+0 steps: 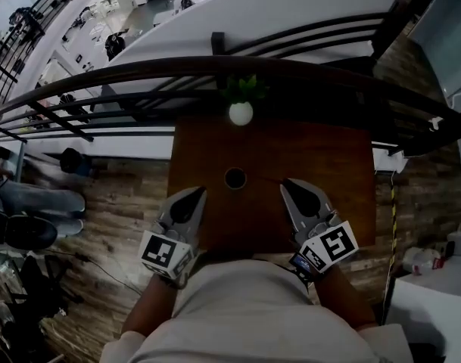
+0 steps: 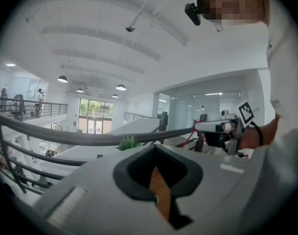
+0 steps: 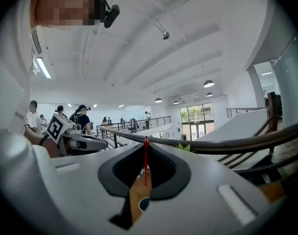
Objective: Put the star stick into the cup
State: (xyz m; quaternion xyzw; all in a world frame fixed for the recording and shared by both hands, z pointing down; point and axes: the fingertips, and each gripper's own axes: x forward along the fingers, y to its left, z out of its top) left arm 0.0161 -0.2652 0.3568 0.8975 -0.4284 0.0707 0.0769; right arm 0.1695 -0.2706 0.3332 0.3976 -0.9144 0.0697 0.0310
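Dark wooden tabletop (image 1: 336,165) holds the scene. A thin red star stick (image 3: 146,160) is pinched in the closed tips of the right gripper (image 1: 285,182) and seems to point left towards the small dark round cup (image 1: 235,178) nearby. On the cup's far side, the left gripper (image 1: 199,193) is closed and empty.

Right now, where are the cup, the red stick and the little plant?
cup (image 1: 235,178), head view, its dark mouth.
star stick (image 3: 145,163), right gripper view, middle of red shaft.
plant (image 1: 241,113), head view, its white pot.

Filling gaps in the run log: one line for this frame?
phase: pre-insert | right tongs: shut on star stick | left tongs: shut, empty | cup: on table, stick not in
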